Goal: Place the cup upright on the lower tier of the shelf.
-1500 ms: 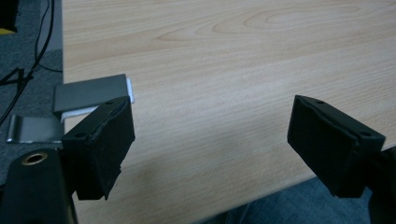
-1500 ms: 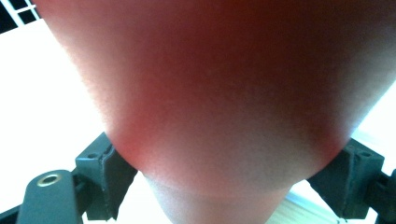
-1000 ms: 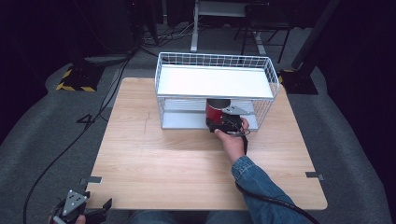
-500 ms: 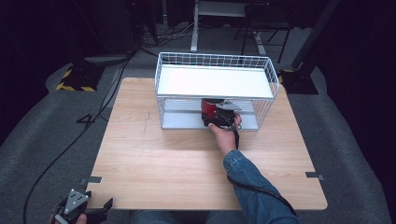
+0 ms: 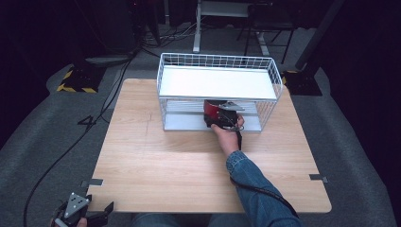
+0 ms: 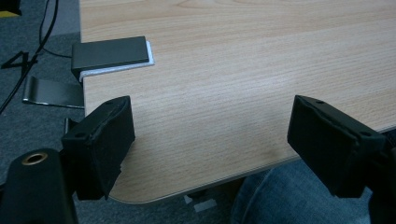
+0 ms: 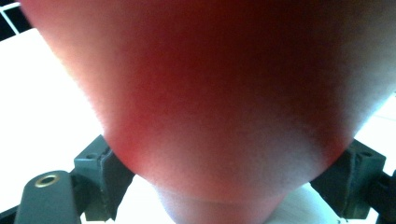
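Observation:
A red cup (image 5: 212, 109) stands on the lower level of a white wire rack (image 5: 163, 81) at the back of the wooden table (image 5: 179, 161). My right gripper (image 5: 223, 115) reaches in under the rack's top shelf and is shut on the cup. In the right gripper view the blurred red cup (image 7: 224, 93) sits between both jaws of that gripper (image 7: 224, 184). My left gripper (image 5: 98, 204) hangs off the table's near left corner. It stands open (image 6: 210, 140) over the table edge, with nothing between its jaws.
A white board covers the rack's top shelf (image 5: 217, 82). A dark metal plate (image 6: 111, 52) sits at the table's near left corner, and a grey tab (image 5: 318, 178) at the right edge. Cables (image 5: 71, 142) run over the grey floor. A denim knee (image 6: 289, 196) lies below the table edge.
The right hand has pushed the red cup a little farther left and deeper under the rack's top shelf. The left gripper has stayed where it was.

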`<state>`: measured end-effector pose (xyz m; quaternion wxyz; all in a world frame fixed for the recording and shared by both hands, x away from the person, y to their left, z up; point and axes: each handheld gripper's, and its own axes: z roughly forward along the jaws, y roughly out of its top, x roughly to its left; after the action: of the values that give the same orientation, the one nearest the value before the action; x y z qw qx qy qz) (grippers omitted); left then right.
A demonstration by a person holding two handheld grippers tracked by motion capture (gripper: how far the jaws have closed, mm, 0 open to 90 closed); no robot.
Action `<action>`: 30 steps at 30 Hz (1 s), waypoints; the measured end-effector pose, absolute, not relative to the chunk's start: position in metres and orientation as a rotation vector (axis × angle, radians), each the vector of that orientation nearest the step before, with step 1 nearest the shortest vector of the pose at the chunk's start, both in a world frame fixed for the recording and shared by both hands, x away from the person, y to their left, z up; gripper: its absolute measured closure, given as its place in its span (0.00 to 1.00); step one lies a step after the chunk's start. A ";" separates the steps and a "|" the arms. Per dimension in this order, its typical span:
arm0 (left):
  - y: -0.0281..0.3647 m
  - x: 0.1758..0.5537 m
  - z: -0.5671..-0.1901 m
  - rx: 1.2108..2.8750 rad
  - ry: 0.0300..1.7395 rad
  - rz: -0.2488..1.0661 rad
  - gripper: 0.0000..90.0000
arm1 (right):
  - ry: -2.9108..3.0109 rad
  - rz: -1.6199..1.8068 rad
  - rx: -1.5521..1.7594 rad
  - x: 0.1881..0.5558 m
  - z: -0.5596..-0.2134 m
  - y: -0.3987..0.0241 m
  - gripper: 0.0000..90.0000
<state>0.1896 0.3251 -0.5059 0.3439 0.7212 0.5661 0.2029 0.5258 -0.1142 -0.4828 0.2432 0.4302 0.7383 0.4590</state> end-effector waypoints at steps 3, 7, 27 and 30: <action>0.324 0.190 -0.506 1.884 1.468 0.522 0.17 | 2.040 1.251 1.162 0.527 -0.482 -0.114 0.18; 0.323 0.190 -0.506 1.883 1.464 0.522 0.17 | 2.050 1.204 1.125 0.527 -0.484 -0.113 0.17; 0.310 0.202 -0.501 1.903 1.417 0.521 0.17 | 2.109 1.191 1.133 0.501 -0.470 -0.132 0.18; 0.304 0.205 -0.498 1.921 1.397 0.520 0.17 | 2.125 1.194 1.130 0.492 -0.465 -0.140 0.18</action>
<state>0.2054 0.3043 -0.4984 0.3477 0.7408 0.5386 0.2004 0.4917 -0.1400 -0.4651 0.2253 0.4098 0.7706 0.4330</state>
